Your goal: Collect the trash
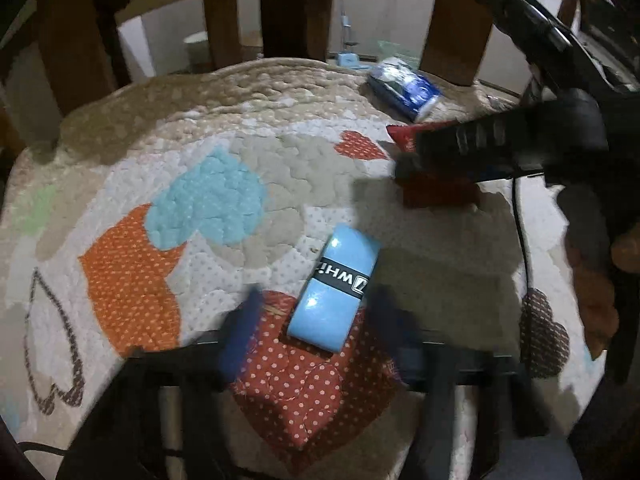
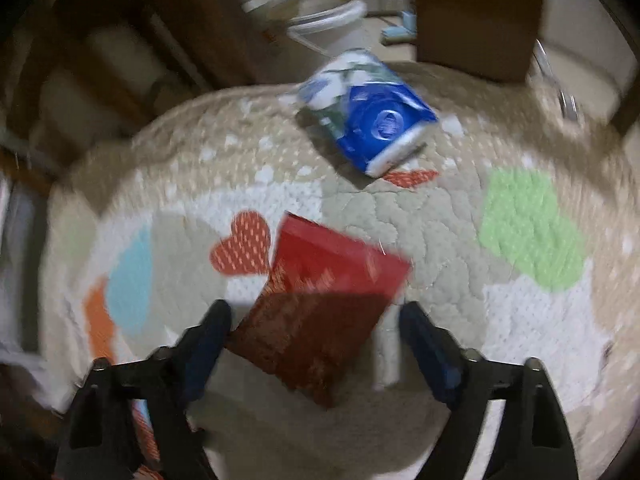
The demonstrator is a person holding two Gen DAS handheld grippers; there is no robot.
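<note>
The right hand-held gripper (image 2: pixel 316 332), jaws spread, is straddling the red foil sachet (image 2: pixel 320 300) lying near the blue tissue pack (image 2: pixel 368 116) on the quilted cushion (image 2: pixel 400 220); it is likely light, slippery, crushable, best pinched across its flat sides.

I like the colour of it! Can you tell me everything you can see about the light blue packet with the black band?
The light blue packet is a flat, glossy, oblong thing with rounded ends, like plastic-wrapped tape. A black band with white letters crosses its middle. It lies tilted on the quilted heart-patterned cushion, partly over a red dotted heart. The left gripper has a finger on either side of it, not pressing.
</note>
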